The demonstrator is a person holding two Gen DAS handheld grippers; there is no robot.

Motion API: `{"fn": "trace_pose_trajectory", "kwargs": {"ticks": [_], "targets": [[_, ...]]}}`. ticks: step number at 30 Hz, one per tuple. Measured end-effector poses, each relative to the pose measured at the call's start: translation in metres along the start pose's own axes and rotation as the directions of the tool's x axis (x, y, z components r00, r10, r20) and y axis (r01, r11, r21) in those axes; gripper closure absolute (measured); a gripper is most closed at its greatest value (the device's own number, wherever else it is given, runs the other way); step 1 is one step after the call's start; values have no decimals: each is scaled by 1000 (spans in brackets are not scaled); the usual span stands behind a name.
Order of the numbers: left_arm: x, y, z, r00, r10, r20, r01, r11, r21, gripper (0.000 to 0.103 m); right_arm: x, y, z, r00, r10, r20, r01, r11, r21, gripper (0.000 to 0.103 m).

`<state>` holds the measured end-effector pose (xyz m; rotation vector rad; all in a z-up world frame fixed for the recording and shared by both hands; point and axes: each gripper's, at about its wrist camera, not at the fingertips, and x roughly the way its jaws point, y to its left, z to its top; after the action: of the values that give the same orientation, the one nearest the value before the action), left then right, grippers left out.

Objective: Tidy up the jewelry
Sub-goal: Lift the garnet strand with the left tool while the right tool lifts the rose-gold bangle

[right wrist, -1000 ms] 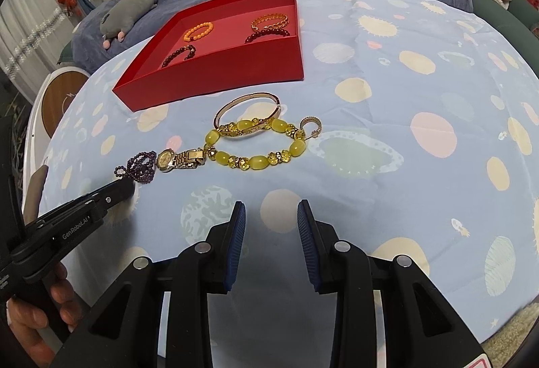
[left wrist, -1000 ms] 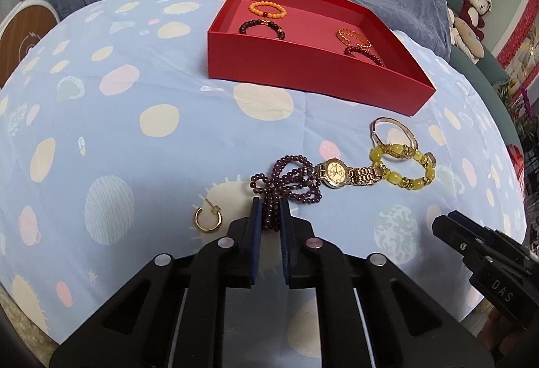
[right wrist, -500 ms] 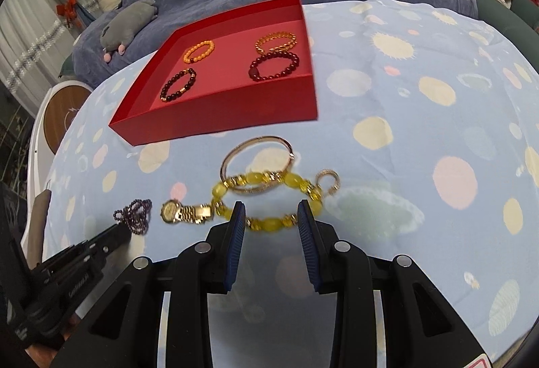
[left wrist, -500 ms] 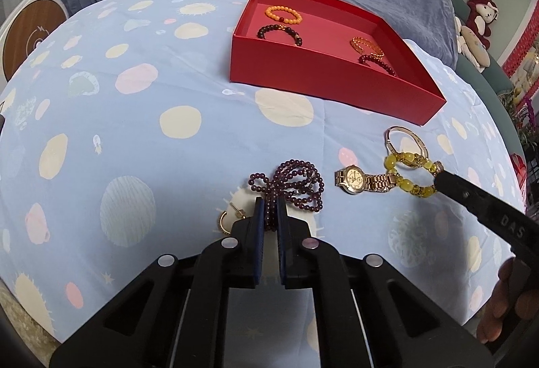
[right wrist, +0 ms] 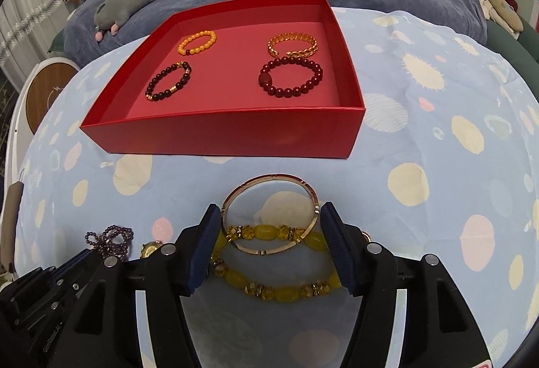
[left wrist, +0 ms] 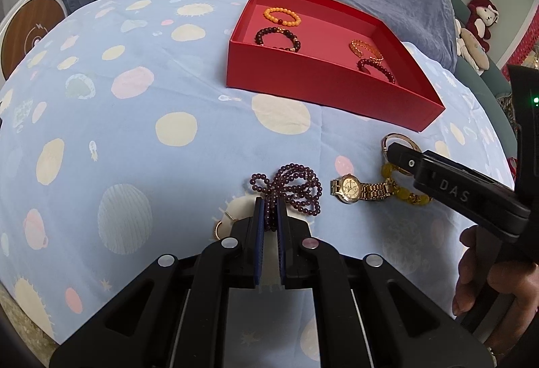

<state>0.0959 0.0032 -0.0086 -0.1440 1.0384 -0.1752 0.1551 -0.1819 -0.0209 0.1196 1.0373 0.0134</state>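
Left gripper [left wrist: 269, 208] clamps purple bead strand [left wrist: 291, 187]. Right gripper [right wrist: 271, 233], jaws just widened, straddles gold bangle [right wrist: 271, 214] overlapping yellow bead bracelet [right wrist: 273, 267]; risk: closing snags both.

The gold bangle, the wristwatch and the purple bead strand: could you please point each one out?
gold bangle [right wrist: 269, 179]: right wrist view, far rim.
wristwatch [left wrist: 348, 188]: left wrist view, dial.
purple bead strand [left wrist: 296, 181]: left wrist view, upper bead loops.

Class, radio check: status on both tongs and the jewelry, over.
Left tongs shut on purple bead strand. Right tongs open, jaws just widened, straddling gold bangle lying across the yellow bracelet. Red box unobstructed.
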Motion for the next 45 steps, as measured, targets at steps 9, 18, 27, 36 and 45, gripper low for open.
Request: {"fn": "trace_pose_trajectory", "kwargs": {"ticks": [9, 18, 27, 36, 45], "targets": [[-3, 0, 4, 1000, -11, 2, 11, 1000, -13, 96, -1, -5, -1, 1000, 11, 2, -11, 1000, 22, 80], [-4, -2, 5, 1000, -11, -3, 11, 1000, -17, 96, -9, -2, -1, 999, 32, 28, -33, 999, 32, 43], [0, 1, 3, 1000, -14, -11, 14, 1000, -23, 96, 5, 25, -2, 1000, -15, -1, 15, 998, -62, 37], [1, 3, 3, 1000, -21, -16, 20, 999, -38, 96, 5, 32, -3, 999, -38, 13, 40, 993, -114, 54], [0, 4, 4, 1000, -26, -15, 25, 999, -44, 96, -4, 18, -2, 1000, 6, 13, -6, 999, -54, 69]]}}
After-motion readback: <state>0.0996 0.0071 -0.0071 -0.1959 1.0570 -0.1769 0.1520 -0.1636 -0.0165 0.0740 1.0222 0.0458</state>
